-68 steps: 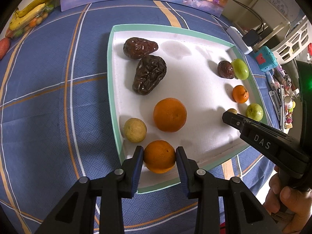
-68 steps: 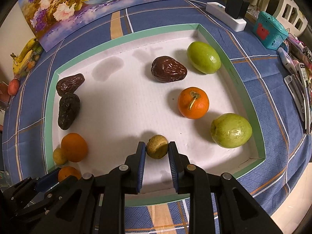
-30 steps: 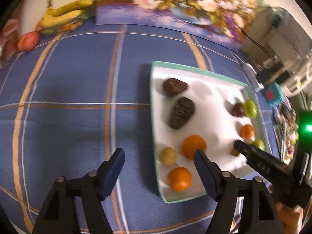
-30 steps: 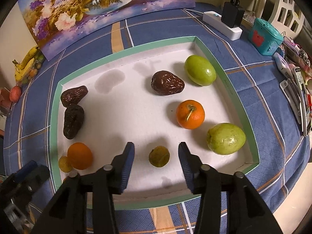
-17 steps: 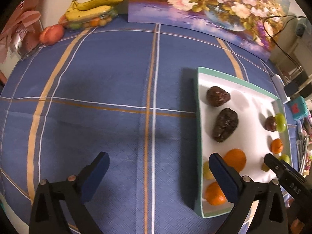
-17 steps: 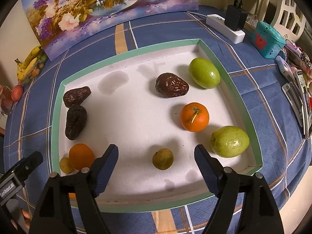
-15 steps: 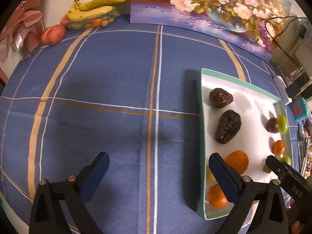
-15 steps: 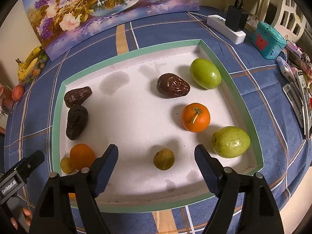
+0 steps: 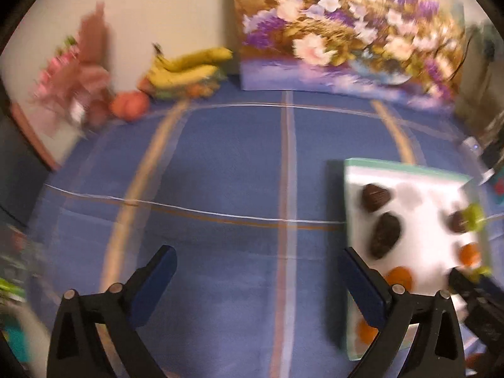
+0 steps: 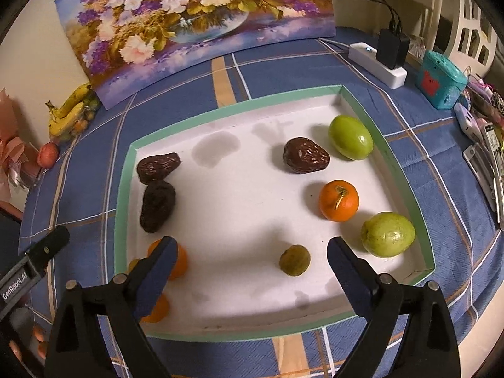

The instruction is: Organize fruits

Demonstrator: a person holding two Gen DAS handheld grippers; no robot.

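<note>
- Both pairs of fingers are spread wide and hold nothing: the right gripper (image 10: 249,271) hangs over the near edge of the tray (image 10: 121,189), and the left gripper (image 9: 256,280) hangs over the blue plaid cloth (image 9: 220,163) of the desk, beside the tray's left edge.
- Right view, tray contents: a small olive-green fruit (image 10: 294,260) lies between the right fingers, touching neither.
- Along the right side sit a pale green fruit (image 10: 387,234), a stemmed orange (image 10: 338,200), a bright green fruit (image 10: 350,137) and a brown wrinkled fruit (image 10: 305,155) just beside it.
- Along the left side two dark wrinkled fruits lie touching: a brown one (image 10: 157,163) and a blacker one (image 10: 156,205).
- Nearer, an orange (image 10: 179,260) and a second orange (image 10: 159,310) are partly hidden by the right gripper's left finger; a small yellowish fruit (image 10: 134,264) peeks out beside them.
- Against the wall stand a flower painting (image 10: 195,22), bananas (image 9: 186,66) and a reddish fruit (image 9: 129,105).
- A power strip (image 10: 376,64) and a teal box (image 10: 439,80) lie right of the tray.
- Left view is motion-blurred.
</note>
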